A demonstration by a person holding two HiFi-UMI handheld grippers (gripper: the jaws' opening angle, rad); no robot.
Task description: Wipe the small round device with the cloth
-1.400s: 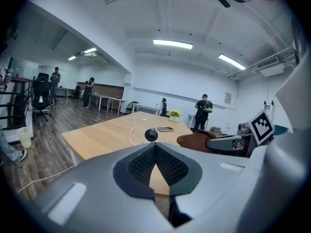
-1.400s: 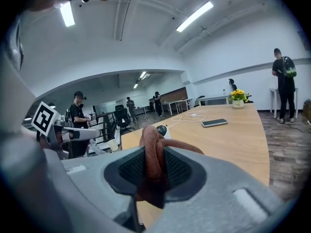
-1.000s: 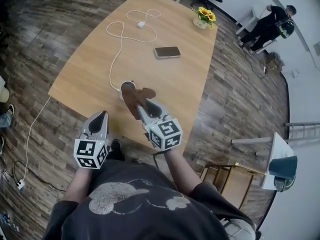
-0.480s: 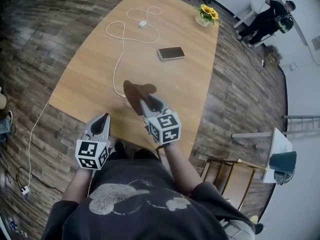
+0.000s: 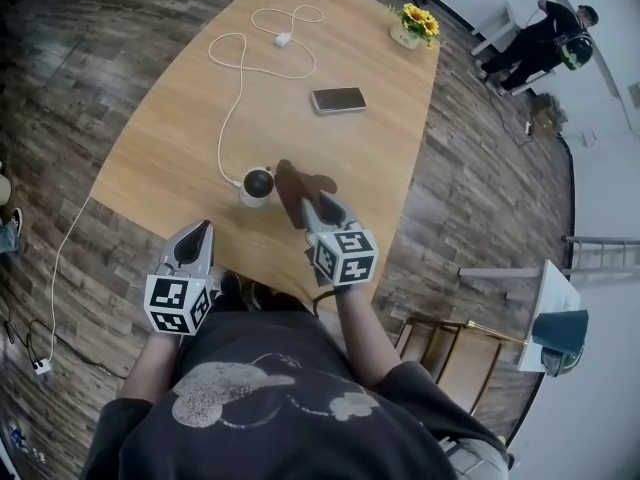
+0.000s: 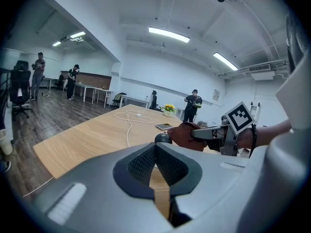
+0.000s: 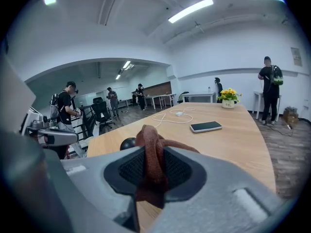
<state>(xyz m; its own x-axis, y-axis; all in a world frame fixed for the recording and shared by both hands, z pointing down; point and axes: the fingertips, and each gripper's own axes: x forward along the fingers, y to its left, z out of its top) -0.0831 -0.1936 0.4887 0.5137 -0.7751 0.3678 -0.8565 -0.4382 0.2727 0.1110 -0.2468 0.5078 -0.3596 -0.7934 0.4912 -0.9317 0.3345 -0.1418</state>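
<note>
A dark plank floor runs under a long pale wooden counter, and the person working stands at its near end in a dark printed shirt with a tool in each hand. The right claw reaches in over the near end of the counter, and its jaws are clamped on a brown cloth that bunches up between them and flops forward past the tips. The left claw sits lower and to the left, at the counter's near edge, its jaws pressed together with nothing between them. Away by the far wall a second person in black stands off the end of the counter. A white cable loops across the far half of the wood and runs back down toward the near end. A phone lies flat and face up past the middle, and a small pot of yellow flowers stands at the far right corner. The small round device, a dark ball on a pale base, rests near the counter's near edge just left of the cloth; whether the two touch I cannot make out.
</note>
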